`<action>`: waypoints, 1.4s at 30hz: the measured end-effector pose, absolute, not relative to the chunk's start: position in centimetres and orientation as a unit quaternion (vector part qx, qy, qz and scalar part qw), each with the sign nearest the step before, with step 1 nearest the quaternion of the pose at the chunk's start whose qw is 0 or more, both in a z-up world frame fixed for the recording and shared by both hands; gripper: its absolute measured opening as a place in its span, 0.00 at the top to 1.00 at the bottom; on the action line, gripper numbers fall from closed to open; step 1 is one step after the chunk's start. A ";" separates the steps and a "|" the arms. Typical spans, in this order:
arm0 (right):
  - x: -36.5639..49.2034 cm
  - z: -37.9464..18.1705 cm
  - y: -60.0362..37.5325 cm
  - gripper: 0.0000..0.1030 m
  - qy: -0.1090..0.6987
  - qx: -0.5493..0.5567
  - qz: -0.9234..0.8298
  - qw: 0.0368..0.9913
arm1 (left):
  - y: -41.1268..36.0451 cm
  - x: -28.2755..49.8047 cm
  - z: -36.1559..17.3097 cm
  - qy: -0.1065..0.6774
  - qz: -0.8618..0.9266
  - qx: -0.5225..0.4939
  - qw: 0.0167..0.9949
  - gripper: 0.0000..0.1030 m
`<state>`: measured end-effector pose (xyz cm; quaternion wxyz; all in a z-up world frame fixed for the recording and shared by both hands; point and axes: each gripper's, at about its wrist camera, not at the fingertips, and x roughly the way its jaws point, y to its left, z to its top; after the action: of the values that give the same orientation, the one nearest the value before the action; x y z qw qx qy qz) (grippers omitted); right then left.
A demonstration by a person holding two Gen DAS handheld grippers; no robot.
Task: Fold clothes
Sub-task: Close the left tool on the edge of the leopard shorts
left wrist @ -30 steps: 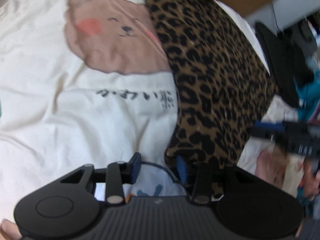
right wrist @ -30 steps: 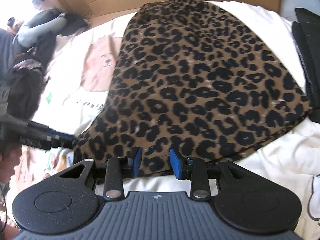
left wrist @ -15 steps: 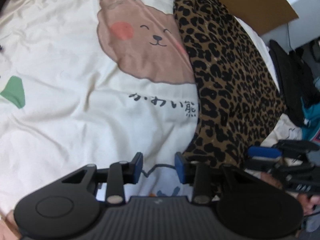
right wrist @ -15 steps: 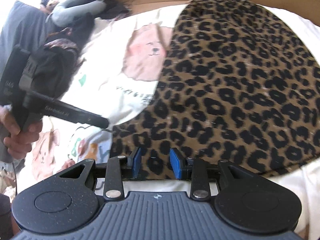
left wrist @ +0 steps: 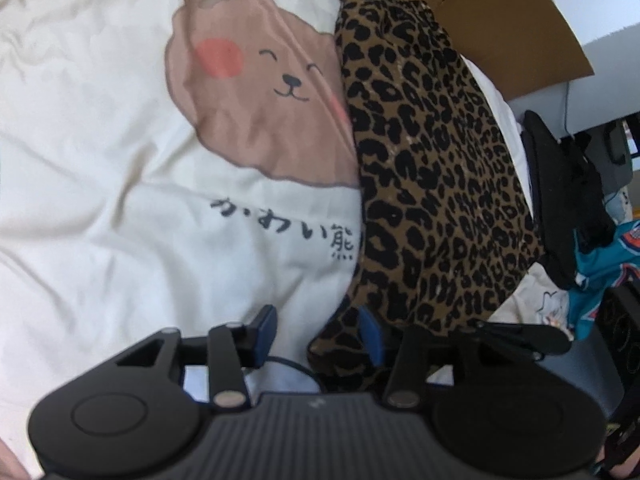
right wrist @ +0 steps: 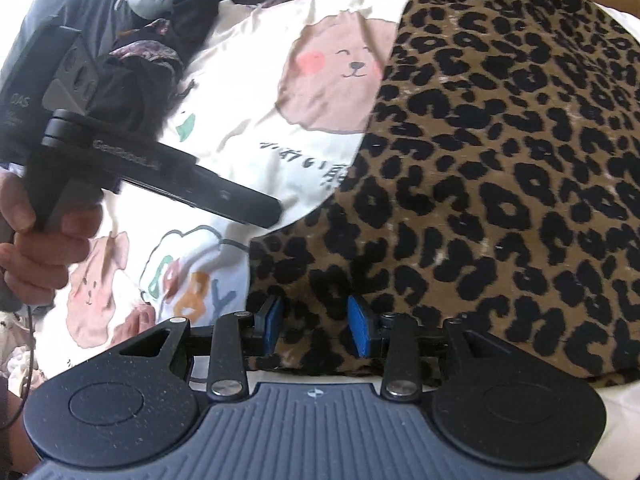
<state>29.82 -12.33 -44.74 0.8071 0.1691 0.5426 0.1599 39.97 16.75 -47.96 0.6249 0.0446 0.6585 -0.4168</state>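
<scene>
The left gripper is opening, jaws straddling the near corner of the leopard-print garment without pinching it. The right gripper is hovering parted over the hem, gripping nothing. The garment is lying flat on the bear-print bedsheet. Both grippers should be pinching only the hem's edge, level with each other, before lifting.

Probably a home bedroom: bear-print bedding, clothes heaped alongside.

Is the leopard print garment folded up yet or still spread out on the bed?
Spread out. The leopard print garment lies flat in a wide fan over the bear-print bedding. Only its near corner looks bunched; no fold crosses it.
</scene>
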 end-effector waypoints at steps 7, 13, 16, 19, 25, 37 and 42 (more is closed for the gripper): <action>30.1 -45.1 -11.2 0.63 0.544 0.179 0.186 0.798 | 16.5 39.1 -49.3 0.669 -0.427 0.024 0.607 0.53; 29.3 -44.5 -10.3 0.63 0.550 0.176 0.212 0.788 | 16.4 39.2 -49.8 0.665 -0.437 0.009 0.606 0.53; 29.0 -44.1 -11.0 0.63 0.551 0.187 0.212 0.785 | 16.4 38.9 -49.9 0.664 -0.447 0.010 0.599 0.53; 28.8 -43.4 -12.0 0.63 0.544 0.199 0.207 0.788 | 16.9 38.7 -50.0 0.671 -0.451 0.003 0.589 0.53; 28.6 -43.3 -14.0 0.63 0.542 0.206 0.173 0.796 | 17.6 38.7 -50.1 0.677 -0.453 -0.020 0.579 0.53; 28.4 -43.6 -15.2 0.63 0.535 0.216 0.156 0.802 | 18.4 38.3 -50.6 0.688 -0.452 -0.065 0.564 0.53; 28.5 -44.1 -15.4 0.63 0.541 0.212 0.149 0.800 | 19.3 38.2 -51.5 0.703 -0.437 -0.091 0.554 0.54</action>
<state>28.47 -15.35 -44.13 0.8000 0.2121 0.5411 0.1490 38.16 19.33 -51.54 0.5535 -0.0911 0.7029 -0.4373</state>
